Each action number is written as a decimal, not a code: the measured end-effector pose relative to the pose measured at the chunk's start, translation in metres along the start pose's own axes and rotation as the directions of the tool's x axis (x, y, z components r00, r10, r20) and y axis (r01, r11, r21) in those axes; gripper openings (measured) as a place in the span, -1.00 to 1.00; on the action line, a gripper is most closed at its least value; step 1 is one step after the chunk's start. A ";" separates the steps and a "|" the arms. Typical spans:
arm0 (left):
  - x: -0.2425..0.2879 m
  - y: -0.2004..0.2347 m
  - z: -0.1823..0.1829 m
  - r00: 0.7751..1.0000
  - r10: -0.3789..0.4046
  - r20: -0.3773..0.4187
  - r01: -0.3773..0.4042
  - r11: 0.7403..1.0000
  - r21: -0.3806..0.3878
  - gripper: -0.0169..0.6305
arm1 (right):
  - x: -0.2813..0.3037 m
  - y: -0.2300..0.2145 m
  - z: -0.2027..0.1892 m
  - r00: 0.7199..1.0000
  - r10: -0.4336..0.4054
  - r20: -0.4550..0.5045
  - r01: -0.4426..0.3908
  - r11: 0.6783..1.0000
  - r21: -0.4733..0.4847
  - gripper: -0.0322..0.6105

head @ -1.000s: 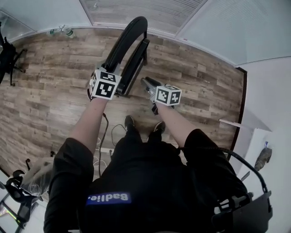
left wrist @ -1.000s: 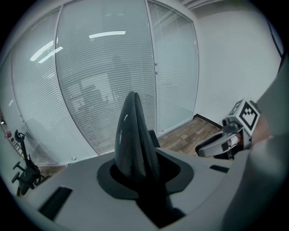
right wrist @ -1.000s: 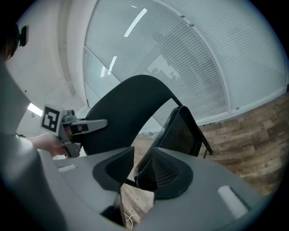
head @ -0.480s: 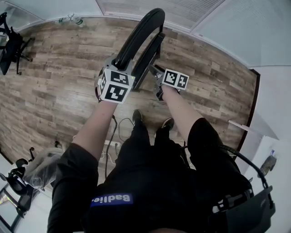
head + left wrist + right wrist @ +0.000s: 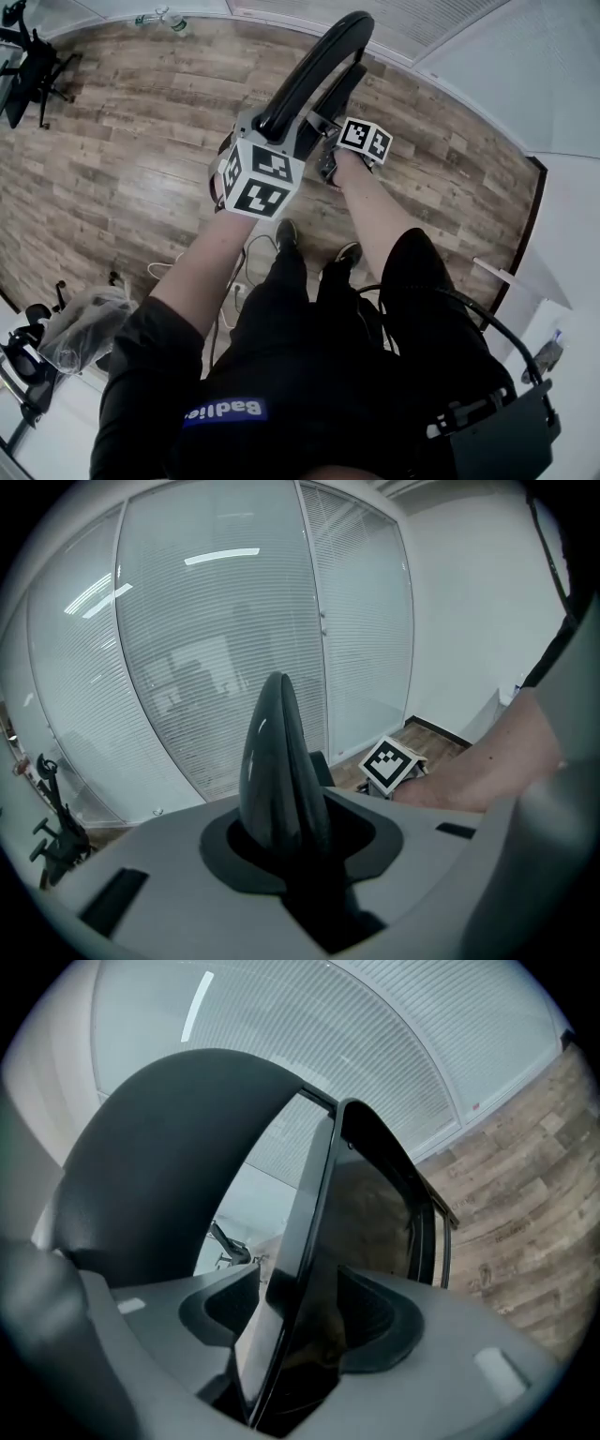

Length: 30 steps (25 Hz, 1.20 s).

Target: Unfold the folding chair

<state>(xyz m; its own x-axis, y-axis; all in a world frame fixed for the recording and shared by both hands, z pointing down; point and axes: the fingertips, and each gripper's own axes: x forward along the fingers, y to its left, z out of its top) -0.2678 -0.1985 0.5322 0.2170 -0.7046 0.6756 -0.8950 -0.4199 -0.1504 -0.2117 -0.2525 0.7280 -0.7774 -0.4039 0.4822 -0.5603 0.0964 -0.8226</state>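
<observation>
The folded black chair (image 5: 314,70) stands upright on the wooden floor in front of the person's feet. My left gripper (image 5: 269,127) is shut on the top of its curved backrest (image 5: 277,761), which fills the gap between the jaws. My right gripper (image 5: 323,141) is just right of it, at the chair's seat panel. In the right gripper view the thin edge of the seat (image 5: 302,1232) runs through the gap of the right gripper (image 5: 300,1335). Those jaws are opening, with room on both sides of the edge. The backrest (image 5: 169,1166) looms at the left.
A glass wall with blinds (image 5: 431,33) stands behind the chair. A black office chair (image 5: 33,61) and bottles (image 5: 159,19) are at the far left. Cables (image 5: 246,272) lie by the person's shoes (image 5: 286,232). A plastic bag (image 5: 84,328) sits at lower left.
My right gripper has moved forward from beside the chair onto the seat's edge, which now sits between its jaws. The left gripper has kept its hold on the backrest.
</observation>
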 end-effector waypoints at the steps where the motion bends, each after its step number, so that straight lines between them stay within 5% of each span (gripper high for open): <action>1: 0.000 0.000 -0.001 1.000 0.000 -0.001 0.000 1.000 0.002 -0.66 | 0.004 -0.001 -0.003 1.000 -0.002 -0.006 0.002 1.000 0.009 -0.19; 19: -0.003 0.002 -0.005 1.000 0.002 0.000 -0.002 1.000 -0.009 -0.64 | -0.015 -0.003 -0.007 0.984 0.172 0.041 -0.172 0.985 0.015 -0.35; 30: 0.004 -0.027 -0.009 0.999 -0.032 -0.005 0.032 0.998 -0.058 -0.64 | -0.102 -0.066 -0.013 0.980 0.164 0.117 -0.171 0.984 0.049 -0.48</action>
<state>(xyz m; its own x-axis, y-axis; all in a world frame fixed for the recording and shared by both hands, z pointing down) -0.2465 -0.1851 0.5458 0.2437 -0.6876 0.6839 -0.9086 -0.4085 -0.0869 -0.0992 -0.2053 0.7366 -0.8200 -0.4860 0.3023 -0.4048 0.1189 -0.9067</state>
